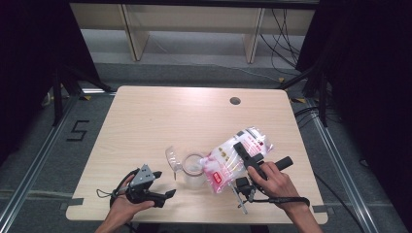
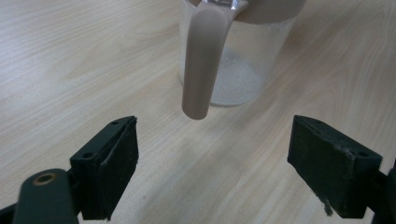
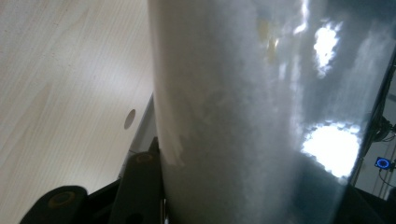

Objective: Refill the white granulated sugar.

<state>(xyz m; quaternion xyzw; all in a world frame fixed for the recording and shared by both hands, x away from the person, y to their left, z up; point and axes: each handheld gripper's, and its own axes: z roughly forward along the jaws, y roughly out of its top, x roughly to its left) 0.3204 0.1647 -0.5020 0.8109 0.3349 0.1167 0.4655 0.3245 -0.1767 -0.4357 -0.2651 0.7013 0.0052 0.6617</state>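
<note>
The right hand-held gripper (image 1: 247, 156) is clamped on a soft plastic bag (image 1: 233, 158), its black jaws on either side of the bag. The bag is a glossy, clear pouch with pink and red print, plump with fine white granules. It is held tilted, lower end toward a clear jug (image 1: 192, 171) and upper end toward the far right of the tabletop (image 1: 145, 116). In the right gripper view the bag's film (image 3: 261, 116) rises between the jaws, showing a pale, grainy fill and bright glare spots on the shiny skin.

The left hand-held gripper (image 1: 158, 187) rests low at the near left of the tabletop, jaws spread wide with nothing between them. A grey three-cornered plate (image 1: 142, 175) sits on top of it. In the left gripper view its two black, blocky pads (image 2: 119, 163) stand far apart, and the jug's handle (image 2: 203, 60) hangs just beyond the gap, touching neither pad.

The jug is a transparent, round-walled vessel with a smooth beige rim and a curved beige handle; a thin layer of white granules covers its bottom (image 2: 233, 79). It stands between the two grippers, just beside the bag's lower end.

The tabletop is pale wood-grain laminate with rounded corners and a round cable hole (image 1: 235, 101) near its far edge.
</note>
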